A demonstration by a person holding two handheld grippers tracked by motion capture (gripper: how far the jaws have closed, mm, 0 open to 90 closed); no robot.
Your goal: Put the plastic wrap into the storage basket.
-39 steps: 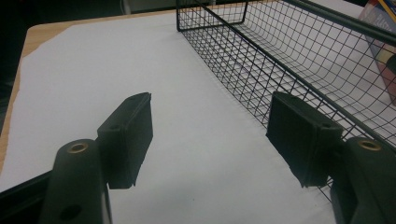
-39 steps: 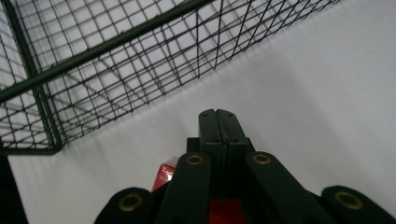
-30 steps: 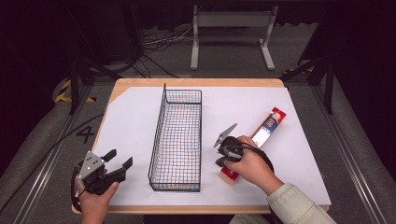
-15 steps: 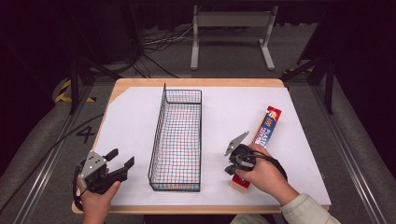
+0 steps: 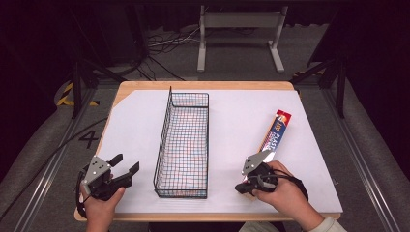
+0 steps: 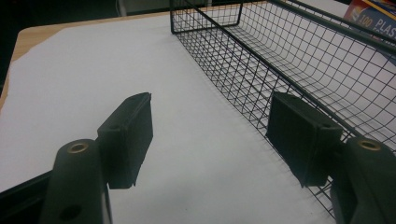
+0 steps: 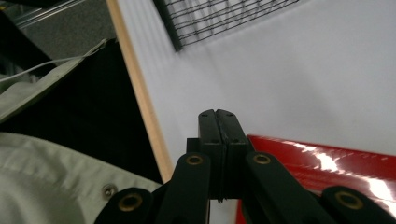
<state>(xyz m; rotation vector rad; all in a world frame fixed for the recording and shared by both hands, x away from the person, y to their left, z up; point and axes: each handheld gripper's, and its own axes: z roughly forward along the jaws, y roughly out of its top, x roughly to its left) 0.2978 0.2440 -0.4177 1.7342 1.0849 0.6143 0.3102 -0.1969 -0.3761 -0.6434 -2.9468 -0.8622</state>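
Observation:
A long red and blue box [image 5: 274, 134] printed with "PLAST" lies on the white sheet at the right, running from far right to near left. My right gripper [image 5: 241, 188] rests over its near end, jaws shut flat together with nothing between them. In the right gripper view the gripper [image 7: 216, 115] points toward the table's wooden front edge, and the red box [image 7: 327, 163] lies just beside and under it. My left gripper [image 5: 126, 163] hovers open at the near left, left of the black wire basket [image 5: 170, 130]. The left gripper view has the gripper [image 6: 210, 135] open beside the basket [image 6: 289, 60].
The wire basket stands lengthwise in the table's middle with nothing in it. White paper [image 5: 140, 125] covers the wooden tabletop [image 5: 203, 86]. A metal stand [image 5: 239, 29] and cables lie on the floor beyond. A light sleeve [image 7: 42, 186] is close to the right gripper.
My right hand and gripper have drawn back along the box toward the near edge and turned leftward. The left gripper has stayed still and open.

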